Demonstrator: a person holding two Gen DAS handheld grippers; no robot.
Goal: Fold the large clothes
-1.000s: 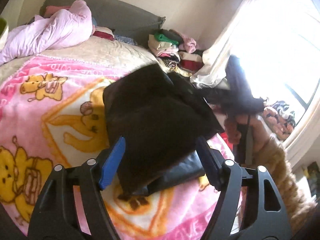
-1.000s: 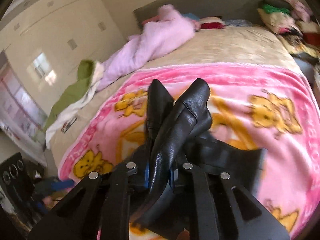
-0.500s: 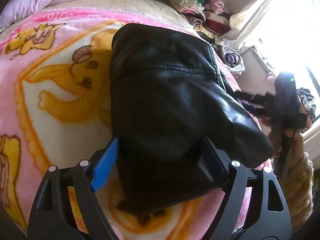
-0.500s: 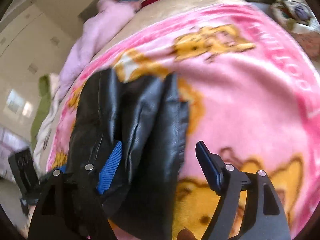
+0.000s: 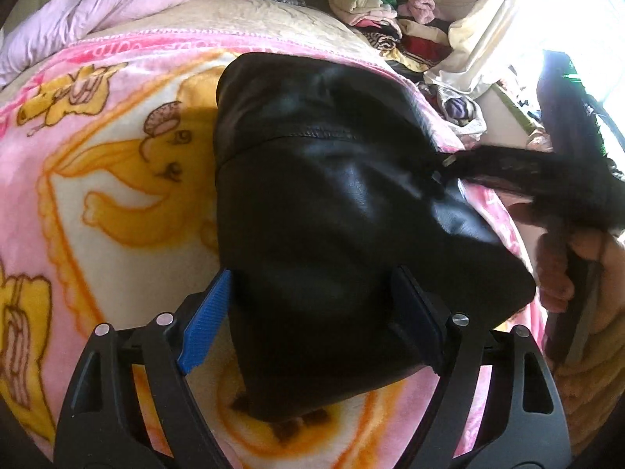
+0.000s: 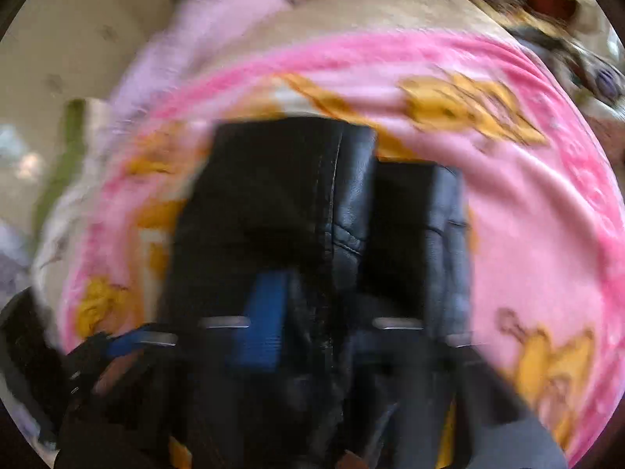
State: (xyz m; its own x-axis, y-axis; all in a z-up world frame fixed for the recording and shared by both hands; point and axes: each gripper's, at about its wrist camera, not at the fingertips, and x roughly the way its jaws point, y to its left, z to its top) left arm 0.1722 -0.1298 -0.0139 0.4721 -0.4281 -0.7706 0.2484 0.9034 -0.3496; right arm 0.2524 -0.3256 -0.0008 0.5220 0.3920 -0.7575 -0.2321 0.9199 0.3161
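The black leather garment (image 5: 332,211) lies on the pink cartoon blanket (image 5: 117,179) on the bed, already doubled into a thick bundle. The left tongs (image 5: 312,312) stand apart, one pad on either side of the bundle's near end; I cannot tell for certain that either pad presses on the leather. The right tongs (image 6: 324,312) are closing at the bundle's right side, with folds of the garment between the pads, though that view is too blurred to show whether they have bitten yet. By my reading the fold is in its later stage: a layer is being taken up for another turn or a tidy. The next move calls for a sure pinch on the right, then lifting that layer across while the left steadies the stiff, springy pile.
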